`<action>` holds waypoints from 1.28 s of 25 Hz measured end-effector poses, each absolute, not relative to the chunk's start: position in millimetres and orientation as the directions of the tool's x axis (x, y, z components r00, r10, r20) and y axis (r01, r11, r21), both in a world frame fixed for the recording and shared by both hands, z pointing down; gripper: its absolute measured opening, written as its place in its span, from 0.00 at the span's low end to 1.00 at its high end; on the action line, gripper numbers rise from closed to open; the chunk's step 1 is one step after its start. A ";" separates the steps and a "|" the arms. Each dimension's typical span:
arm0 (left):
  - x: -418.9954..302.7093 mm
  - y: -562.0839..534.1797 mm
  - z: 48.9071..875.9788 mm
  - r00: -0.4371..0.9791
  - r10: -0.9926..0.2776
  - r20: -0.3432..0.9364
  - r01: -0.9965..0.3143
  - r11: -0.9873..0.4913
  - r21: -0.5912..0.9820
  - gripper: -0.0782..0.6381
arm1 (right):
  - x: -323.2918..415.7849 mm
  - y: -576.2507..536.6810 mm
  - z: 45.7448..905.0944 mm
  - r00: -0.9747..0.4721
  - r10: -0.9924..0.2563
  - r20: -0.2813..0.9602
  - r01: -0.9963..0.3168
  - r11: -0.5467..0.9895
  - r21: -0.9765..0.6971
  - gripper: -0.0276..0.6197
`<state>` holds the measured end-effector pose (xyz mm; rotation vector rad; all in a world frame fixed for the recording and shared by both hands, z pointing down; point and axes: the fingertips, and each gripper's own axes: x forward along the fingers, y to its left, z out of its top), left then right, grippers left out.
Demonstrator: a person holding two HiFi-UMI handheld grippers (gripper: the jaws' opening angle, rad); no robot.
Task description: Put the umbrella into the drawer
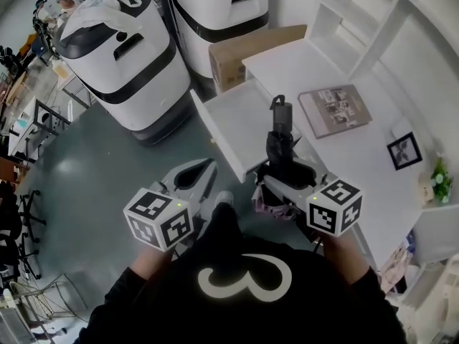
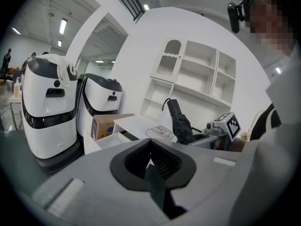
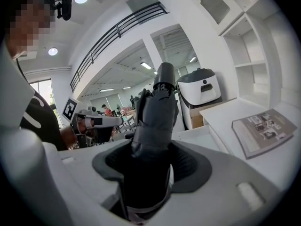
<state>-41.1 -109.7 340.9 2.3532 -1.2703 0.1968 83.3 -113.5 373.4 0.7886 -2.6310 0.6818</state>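
A folded black umbrella (image 1: 278, 149) stands up out of my right gripper (image 1: 281, 183), which is shut on its lower part; its handle (image 1: 278, 108) points toward the open white drawer (image 1: 226, 117). In the right gripper view the umbrella (image 3: 157, 112) fills the jaws of the right gripper (image 3: 153, 154). To the left, over the floor, my left gripper (image 1: 209, 167) has its jaws together and holds nothing. The left gripper view looks over the left gripper (image 2: 151, 142) at the umbrella (image 2: 181, 124) and the drawer (image 2: 110, 140).
The drawer juts from a white desk (image 1: 358, 156) carrying a book (image 1: 333, 110), a small picture frame (image 1: 404, 150) and a plant (image 1: 439, 181). White shelving (image 1: 358, 20) rises behind it. A cardboard box (image 1: 247, 52) and two white robots (image 1: 122, 49) stand beyond the drawer.
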 end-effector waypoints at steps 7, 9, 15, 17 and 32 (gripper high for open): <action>-67.9 -184.8 362.7 0.586 -0.724 0.364 -0.805 -0.469 0.362 0.12 | 57.8 -184.7 401.7 -0.762 -0.425 0.489 -0.618 0.703 -0.352 0.42; -76.9 -206.4 368.7 0.593 -0.713 0.375 -0.800 -0.470 0.371 0.12 | 49.5 -205.0 412.8 -0.749 -0.418 0.514 -0.629 0.691 -0.355 0.42; -99.2 -263.0 388.0 0.619 -0.672 0.406 -0.782 -0.481 0.397 0.12 | 23.6 -260.0 447.8 -0.712 -0.390 0.584 -0.657 0.663 -0.358 0.42; -107.2 -279.8 396.1 0.622 -0.663 0.417 -0.780 -0.479 0.402 0.12 | 15.8 -275.9 459.4 -0.699 -0.383 0.604 -0.667 0.653 -0.358 0.42; -145.3 -354.1 449.6 0.644 -0.597 0.479 -0.764 -0.475 0.436 0.12 | -7.5 -342.8 570.5 -0.557 -0.318 0.767 -0.742 0.606 -0.287 0.42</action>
